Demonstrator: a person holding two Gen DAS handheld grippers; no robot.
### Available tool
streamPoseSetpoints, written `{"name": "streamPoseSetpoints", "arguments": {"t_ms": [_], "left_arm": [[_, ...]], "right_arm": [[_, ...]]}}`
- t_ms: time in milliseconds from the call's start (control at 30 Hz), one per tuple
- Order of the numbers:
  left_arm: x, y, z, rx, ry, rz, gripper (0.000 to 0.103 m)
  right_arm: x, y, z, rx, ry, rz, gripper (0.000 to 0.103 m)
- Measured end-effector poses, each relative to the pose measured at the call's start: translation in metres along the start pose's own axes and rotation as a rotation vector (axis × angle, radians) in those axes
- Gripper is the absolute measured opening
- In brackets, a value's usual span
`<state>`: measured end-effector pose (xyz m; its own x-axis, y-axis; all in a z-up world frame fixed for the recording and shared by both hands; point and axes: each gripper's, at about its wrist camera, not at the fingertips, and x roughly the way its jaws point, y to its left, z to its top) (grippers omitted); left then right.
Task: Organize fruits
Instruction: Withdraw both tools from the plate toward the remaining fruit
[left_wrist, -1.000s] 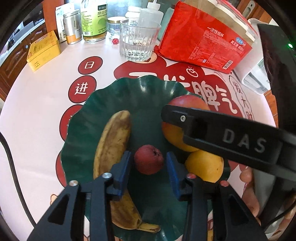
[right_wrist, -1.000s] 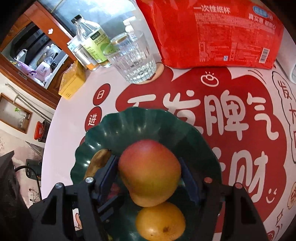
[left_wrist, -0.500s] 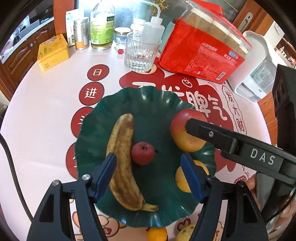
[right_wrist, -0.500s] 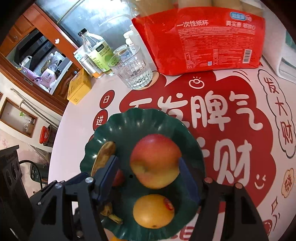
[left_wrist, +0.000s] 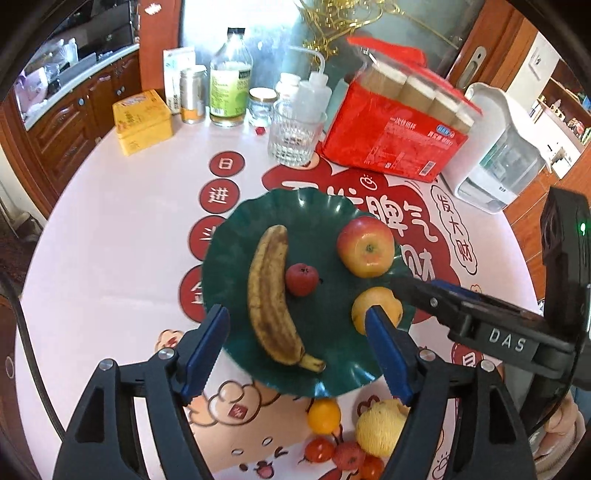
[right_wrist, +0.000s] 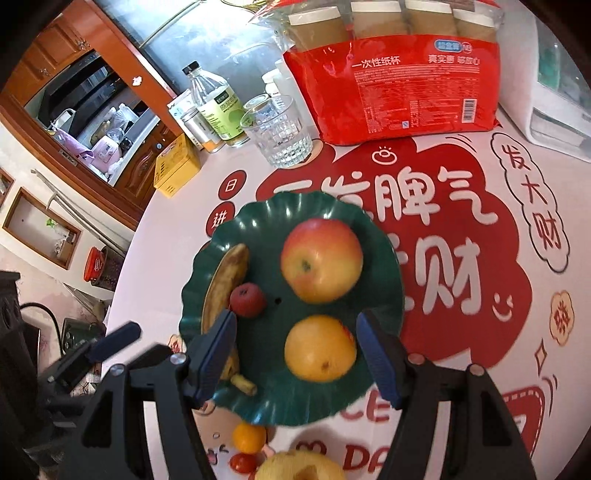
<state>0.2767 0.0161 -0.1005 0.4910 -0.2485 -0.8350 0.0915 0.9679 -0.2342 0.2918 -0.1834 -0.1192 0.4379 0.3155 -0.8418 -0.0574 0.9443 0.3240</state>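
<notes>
A dark green scalloped plate (left_wrist: 310, 210) (right_wrist: 384, 391) holds a spotted banana (left_wrist: 267, 295) (right_wrist: 225, 273), a small red fruit (left_wrist: 301, 279) (right_wrist: 247, 300), a red-yellow apple (left_wrist: 365, 246) (right_wrist: 321, 260) and an orange (left_wrist: 376, 308) (right_wrist: 319, 349). My left gripper (left_wrist: 295, 352) is open and empty, raised above the plate's near side. My right gripper (right_wrist: 297, 356) is open and empty, its fingers either side of the orange from above. Loose fruit lies in front of the plate: a small orange (left_wrist: 324, 416) (right_wrist: 249, 437), a yellow fruit (left_wrist: 378, 428) (right_wrist: 299, 467) and small red fruits (left_wrist: 334, 452) (right_wrist: 242, 462).
At the table's back stand a glass (left_wrist: 295, 134) (right_wrist: 279, 133), a red pack of paper cups (left_wrist: 397, 125) (right_wrist: 399, 70), a vinegar bottle (left_wrist: 229, 81) (right_wrist: 216, 101), a yellow box (left_wrist: 142, 120) (right_wrist: 177, 170), squeeze bottles (left_wrist: 314, 94) and a white appliance (left_wrist: 498, 158).
Both grippers opened and rose back from the plate. The left one released the small red fruit and the right one released the apple; both fruits now rest on the plate.
</notes>
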Motion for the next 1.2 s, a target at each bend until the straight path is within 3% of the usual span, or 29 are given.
{"name": "streamPoseSetpoints", "arguments": {"t_ms": [433,800,1200], "left_arm": [[-0.073,-0.003,-0.047,0.075,-0.077,0.043,0.081],[-0.121,-0.006,-0.082,0.102,-0.134,0.016,0.081],[-0.136,-0.016,-0.122,0.192,-0.131,0.028,0.084]], "right_arm": [[-0.067,0.014,-0.064,-0.024,-0.066,-0.057,0.068],[-0.128,0.012,-0.116,0.034,-0.158,-0.088,0.068],[-0.164,0.02,-0.173,-0.005,-0.23,-0.154,0.068]]}}
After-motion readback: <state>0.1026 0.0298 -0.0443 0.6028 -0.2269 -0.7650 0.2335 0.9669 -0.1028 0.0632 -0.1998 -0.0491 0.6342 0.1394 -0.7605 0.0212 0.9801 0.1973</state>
